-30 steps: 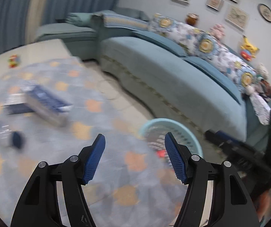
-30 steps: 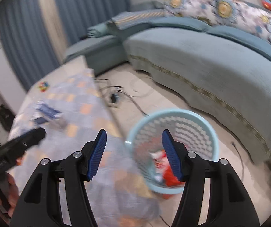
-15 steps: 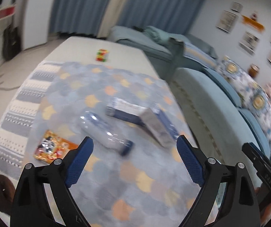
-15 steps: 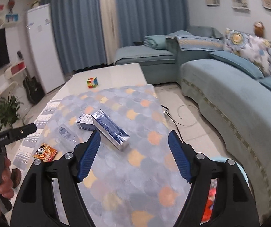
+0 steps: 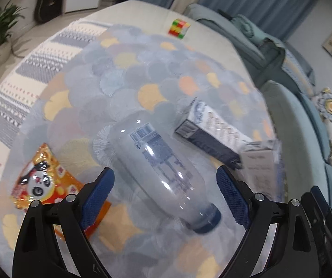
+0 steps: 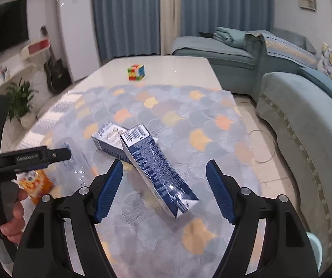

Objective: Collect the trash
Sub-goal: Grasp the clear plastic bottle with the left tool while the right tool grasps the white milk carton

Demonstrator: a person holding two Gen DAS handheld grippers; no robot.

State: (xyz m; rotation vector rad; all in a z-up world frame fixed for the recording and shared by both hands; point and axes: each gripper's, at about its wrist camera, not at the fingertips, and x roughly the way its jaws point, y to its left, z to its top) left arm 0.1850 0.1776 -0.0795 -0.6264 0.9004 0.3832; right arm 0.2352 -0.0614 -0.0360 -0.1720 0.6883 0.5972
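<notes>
A clear plastic bottle with a dark cap lies on the patterned table mat, between the fingers of my open left gripper. An orange snack wrapper lies to its left. A blue carton lies between the fingers of my open right gripper, leaning on a second blue-white box. Both cartons also show in the left wrist view. The left gripper shows at the left of the right wrist view.
A colour cube sits at the far end of the white table. A teal sofa runs along the right. The rim of a light blue basket shows at the lower right. A plant stands on the floor left.
Both grippers swung from the basket back over the table and came down close to the trash. The left one now straddles the bottle, the right one the blue carton. Both opened wider.
</notes>
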